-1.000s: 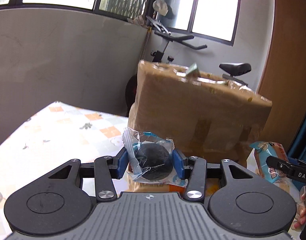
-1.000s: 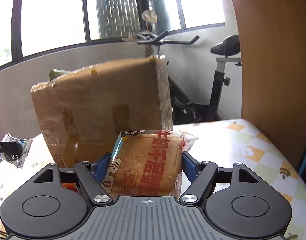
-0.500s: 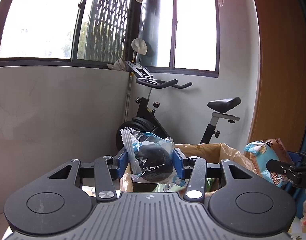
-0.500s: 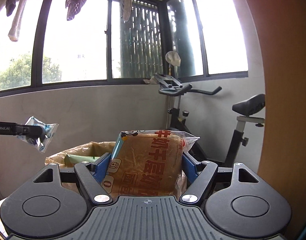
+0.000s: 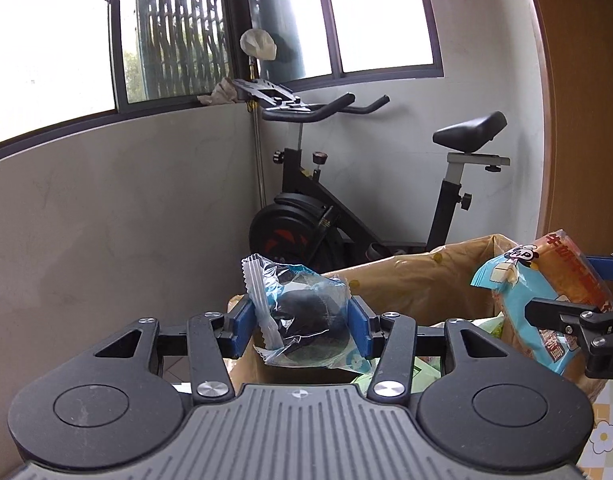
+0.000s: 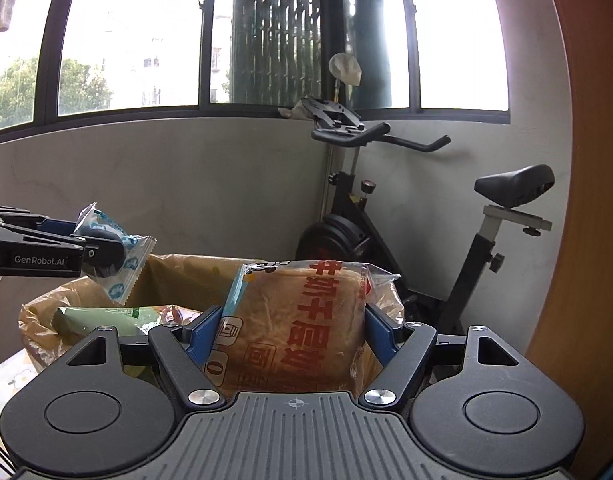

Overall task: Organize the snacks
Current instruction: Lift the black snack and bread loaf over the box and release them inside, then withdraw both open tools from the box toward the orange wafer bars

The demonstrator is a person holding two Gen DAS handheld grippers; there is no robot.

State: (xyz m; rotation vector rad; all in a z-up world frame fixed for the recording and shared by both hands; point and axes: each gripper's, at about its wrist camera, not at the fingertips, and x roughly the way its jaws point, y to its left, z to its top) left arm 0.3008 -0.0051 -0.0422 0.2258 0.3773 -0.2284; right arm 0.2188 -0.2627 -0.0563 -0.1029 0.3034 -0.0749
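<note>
Small clear-wrapped dark round cake point(image 5: 310, 320) and larger orange-and-blue packet of layered bread point(image 6: 294, 328) are both carried above the open, plastic-lined brown cardboard box point(image 6: 178, 276), the cake between the left tool point(image 5: 302, 322) pads, whose jaws have just been opening slightly. The right tool point(image 6: 292, 334) clamps the bread. Judged step: delivery into the box; next, lower each packet past the rim beside the green packet point(image 6: 102, 316), then release.

The left gripper point(image 5: 302, 322), its jaws just eased wider, still pinches a packet; the right gripper point(image 6: 292, 330) clamps a bread pack.

I see a clear-and-blue wrapper point(image 5: 302, 316) round something black, red-lettered bread pack point(image 6: 302, 328), brown box point(image 5: 418, 284).
</note>
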